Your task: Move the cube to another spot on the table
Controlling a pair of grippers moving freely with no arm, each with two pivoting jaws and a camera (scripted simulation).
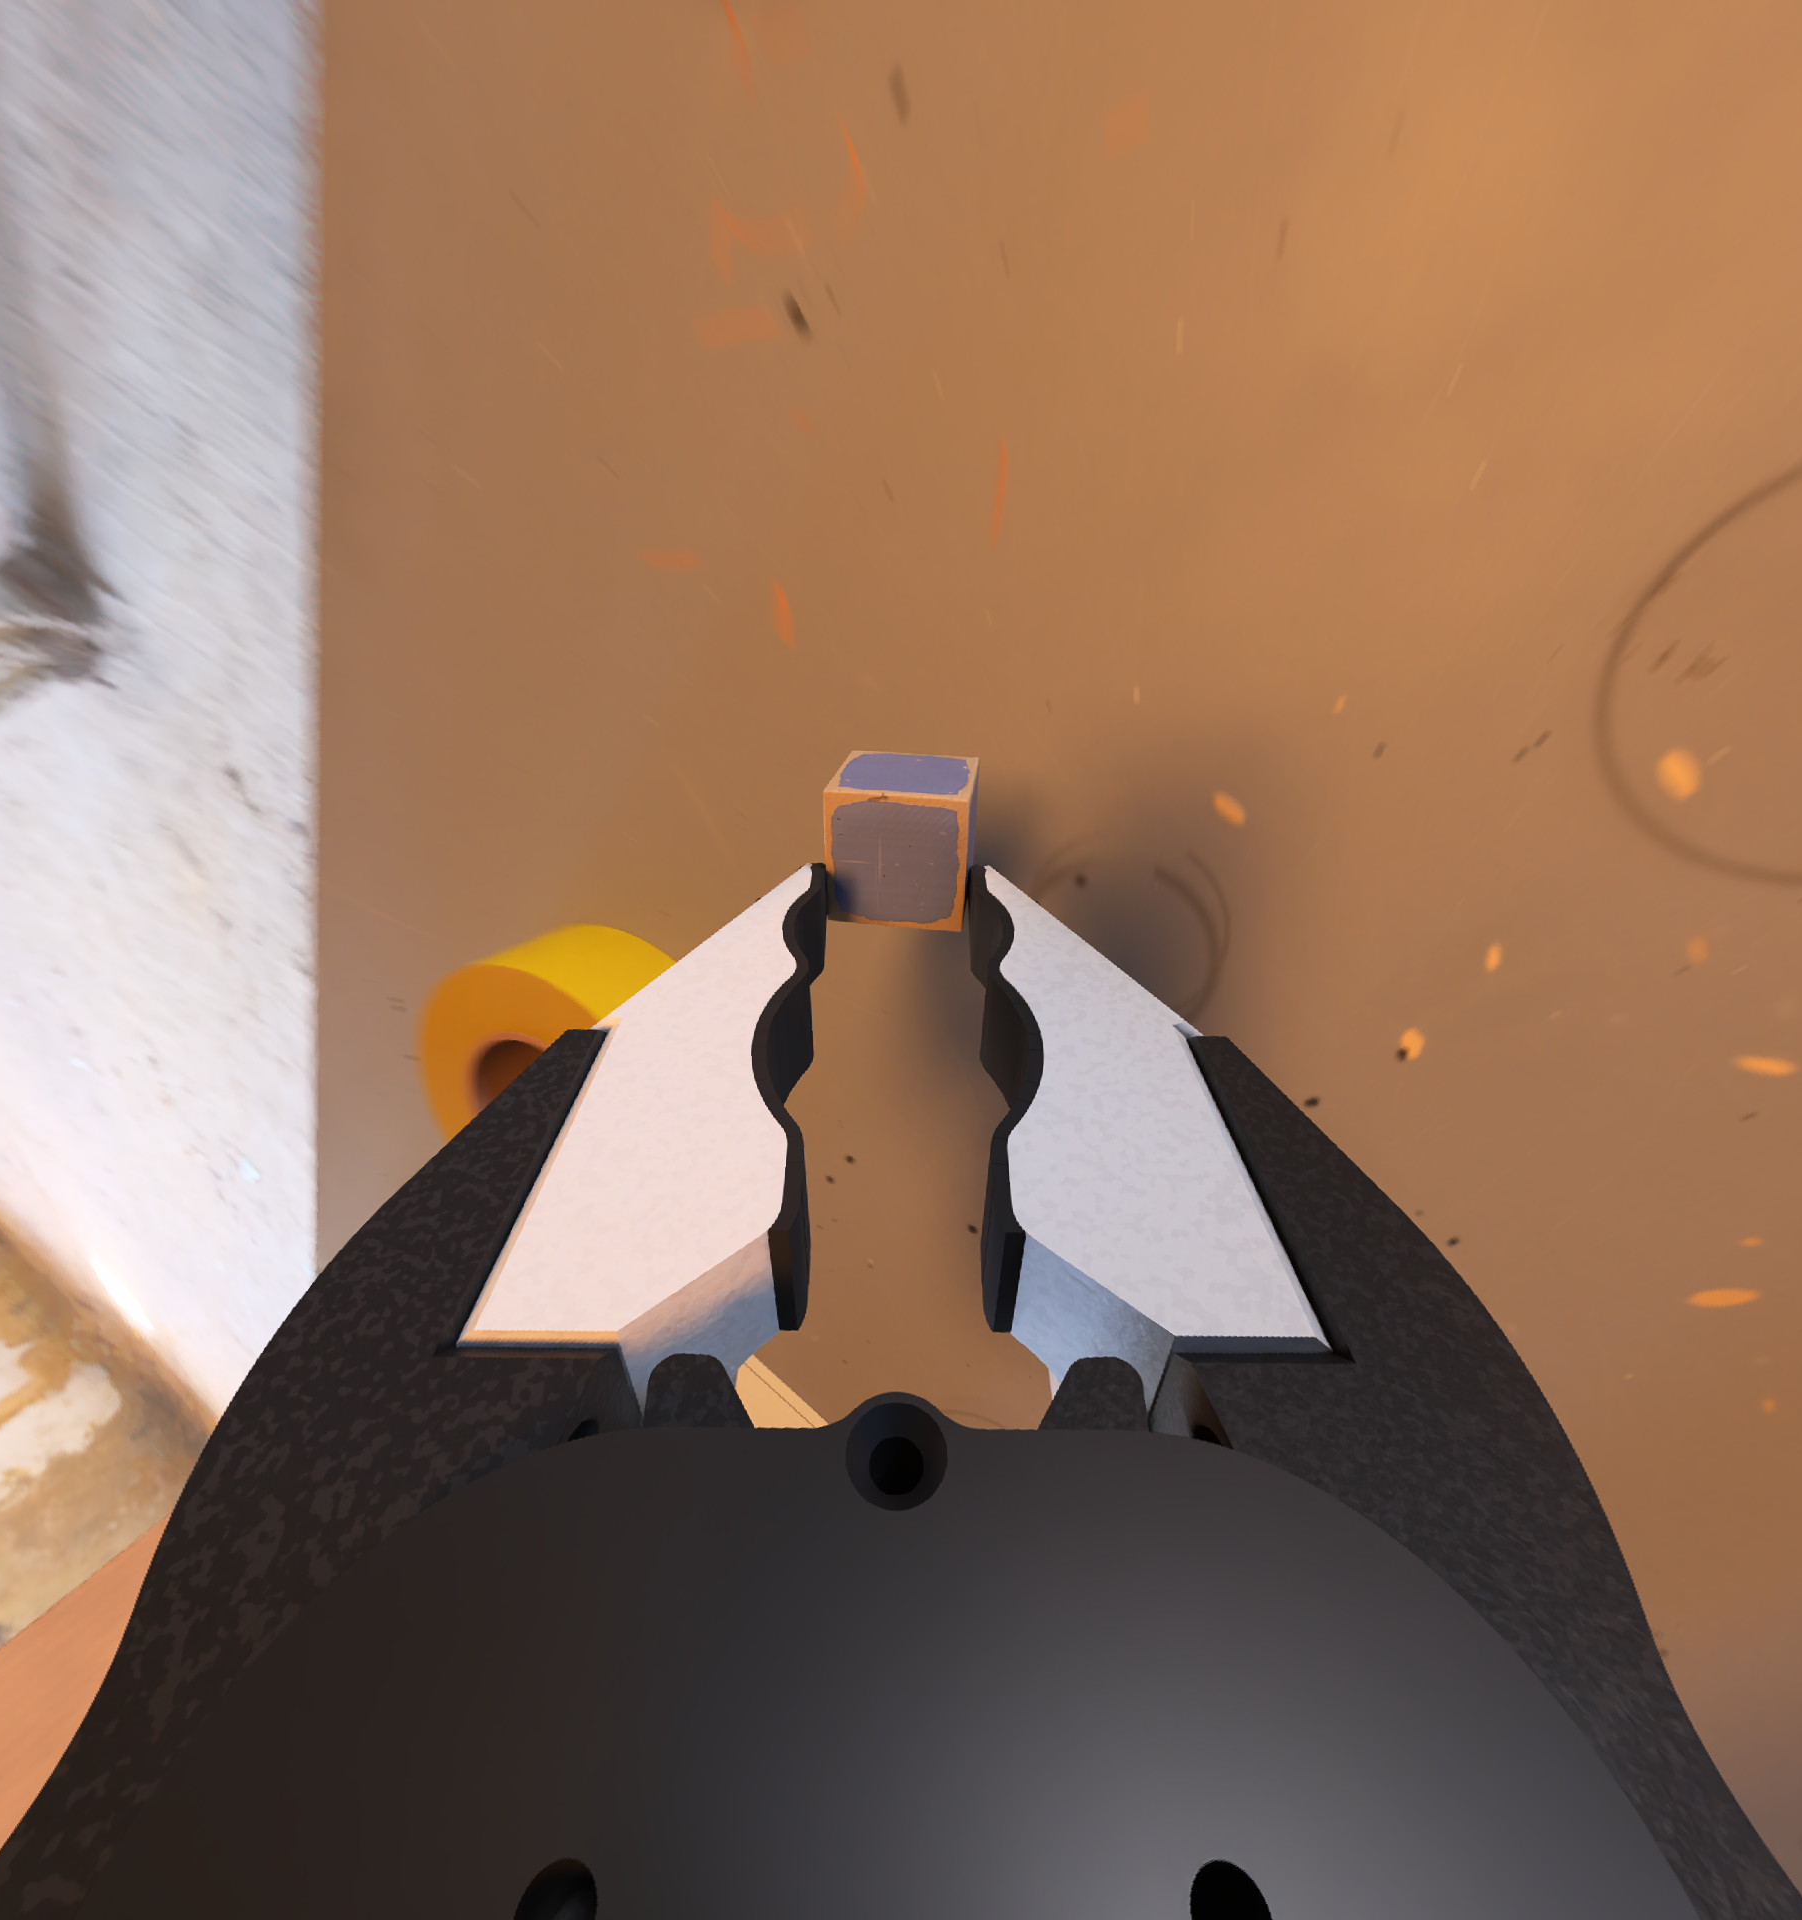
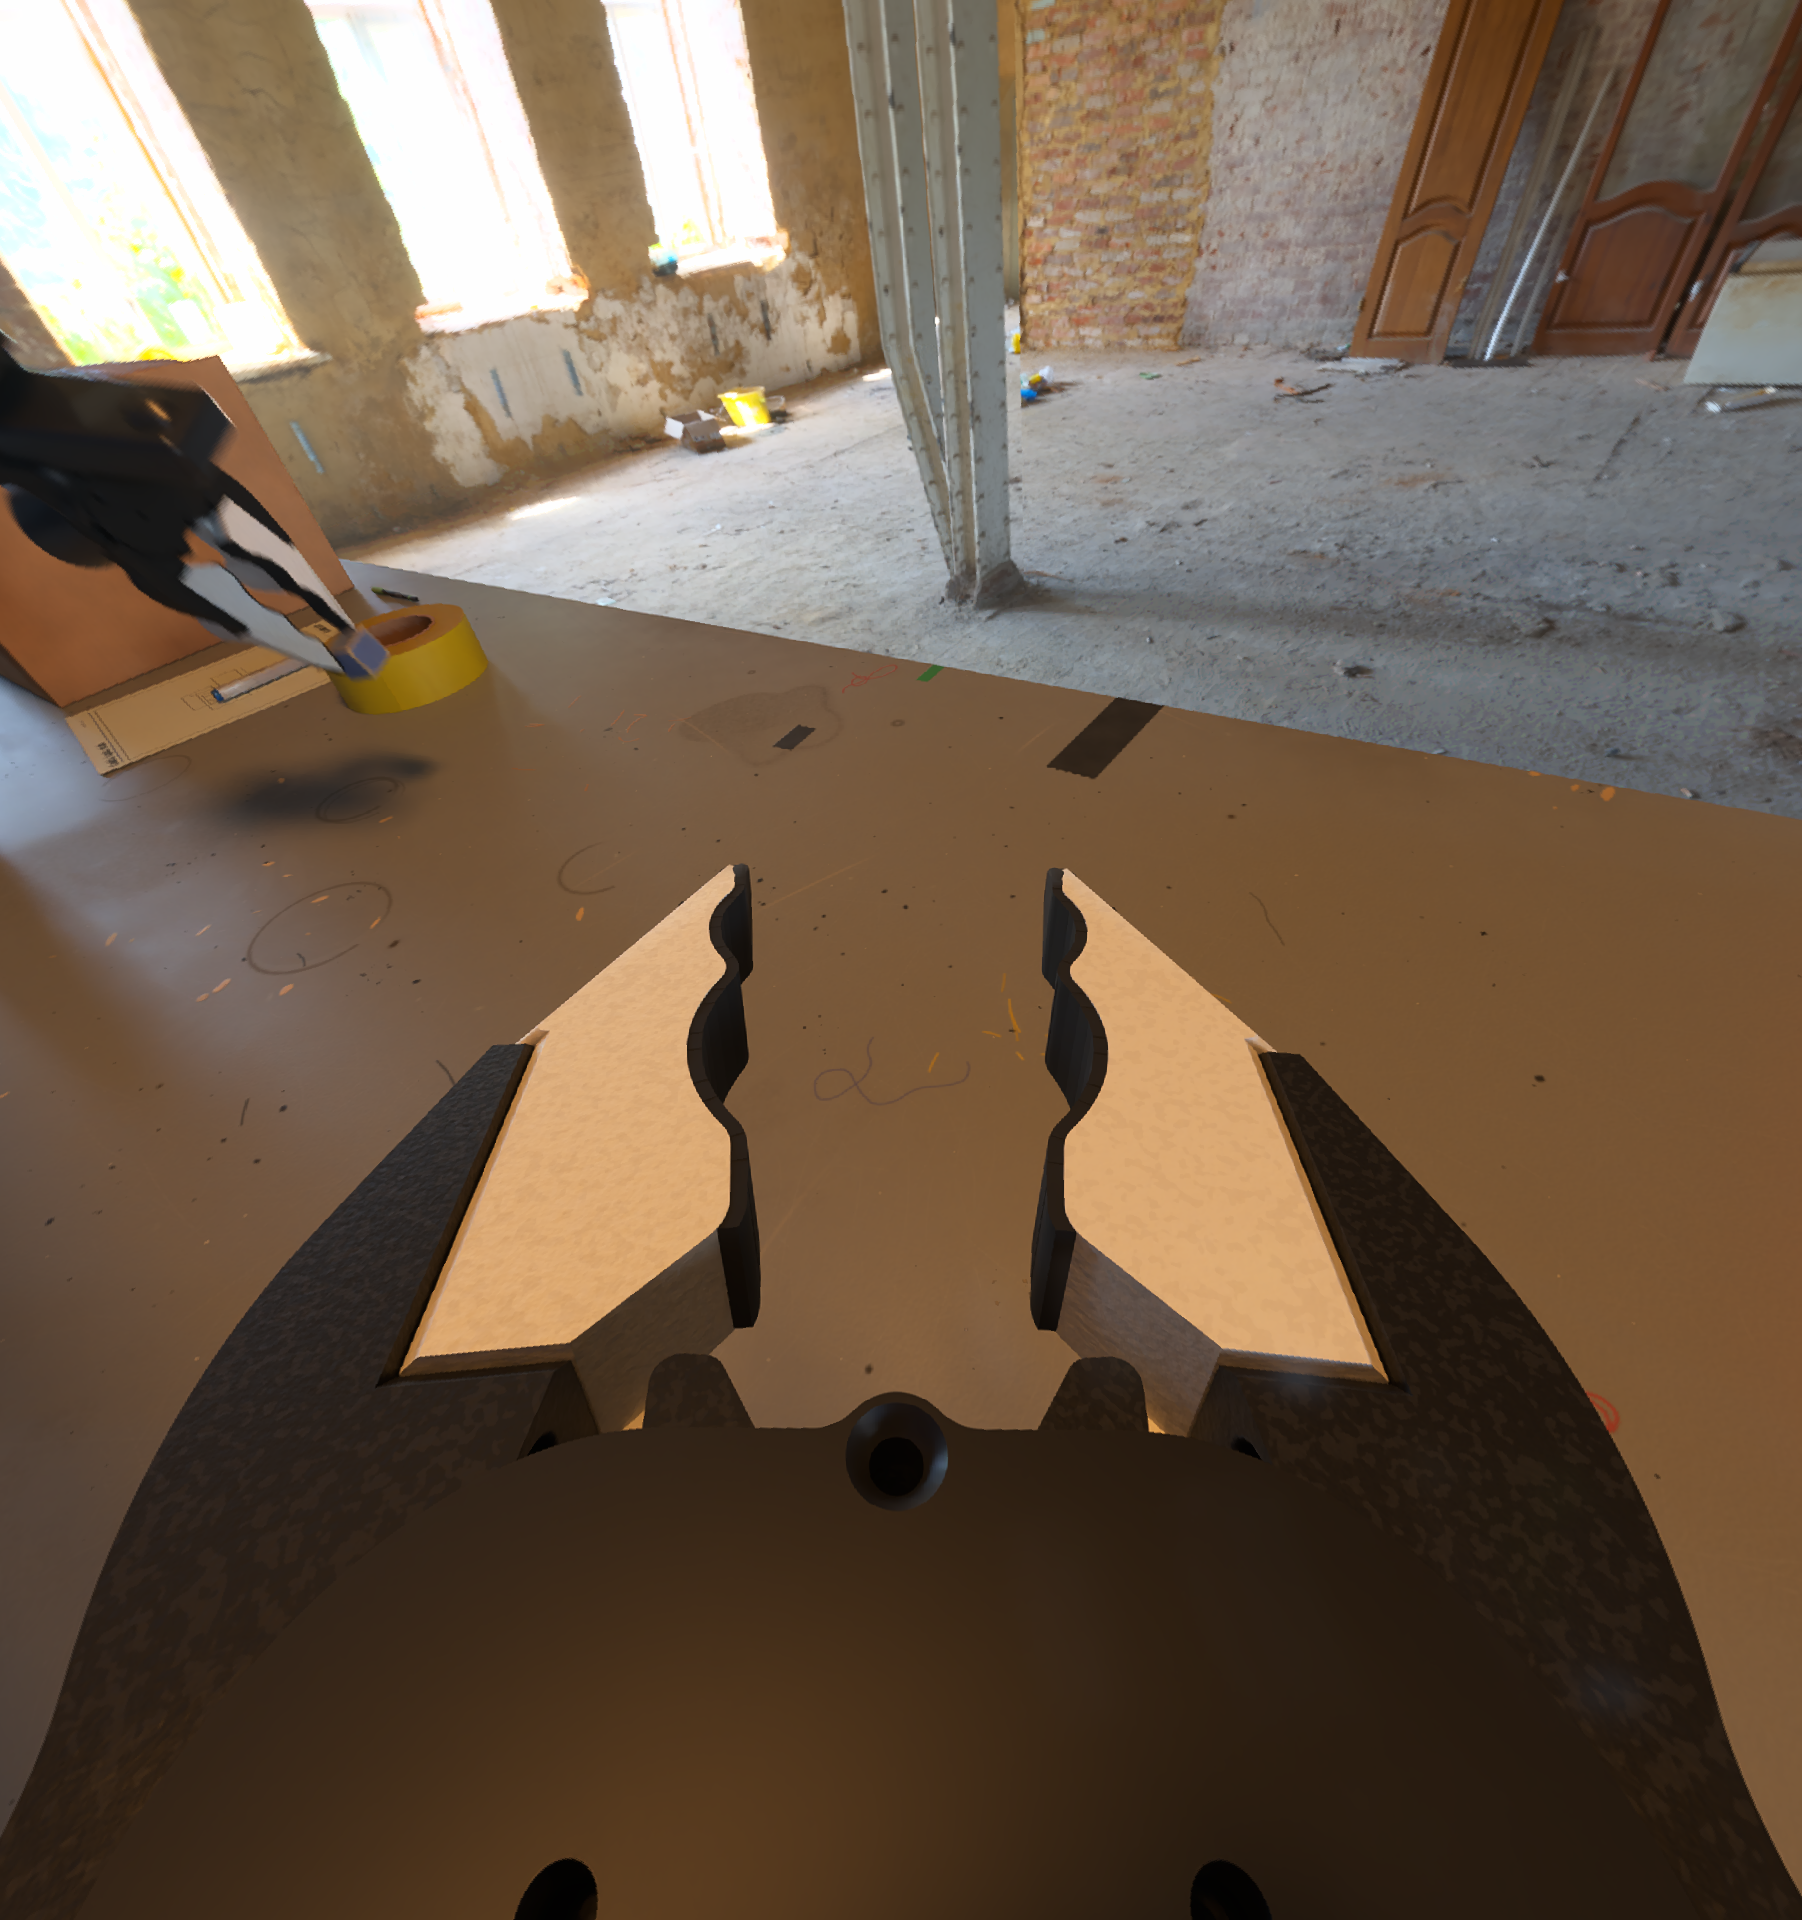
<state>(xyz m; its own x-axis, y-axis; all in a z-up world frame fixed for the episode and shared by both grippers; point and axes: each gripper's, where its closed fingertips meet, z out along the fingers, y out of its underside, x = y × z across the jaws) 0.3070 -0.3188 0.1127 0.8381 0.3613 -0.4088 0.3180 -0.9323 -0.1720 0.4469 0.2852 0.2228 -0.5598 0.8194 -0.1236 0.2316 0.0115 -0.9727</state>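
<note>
The cube (image 1: 899, 847) is small, with grey-blue faces and orange edges. My left gripper (image 1: 897, 894) is shut on it at the fingertips and holds it above the brown table (image 1: 1292, 416). In the right wrist view the left gripper (image 2: 341, 649) shows far left, tilted down, with the cube (image 2: 362, 652) in its tips, off the table in front of the tape roll. My right gripper (image 2: 895, 883) is open and empty, low over the table's middle.
A yellow tape roll (image 1: 523, 1008) lies on the table left of the left gripper; it also shows in the right wrist view (image 2: 424, 649). A cardboard box (image 2: 86, 603) and a paper sheet (image 2: 180, 712) lie at the far left. The table edge (image 2: 1292, 732) runs behind.
</note>
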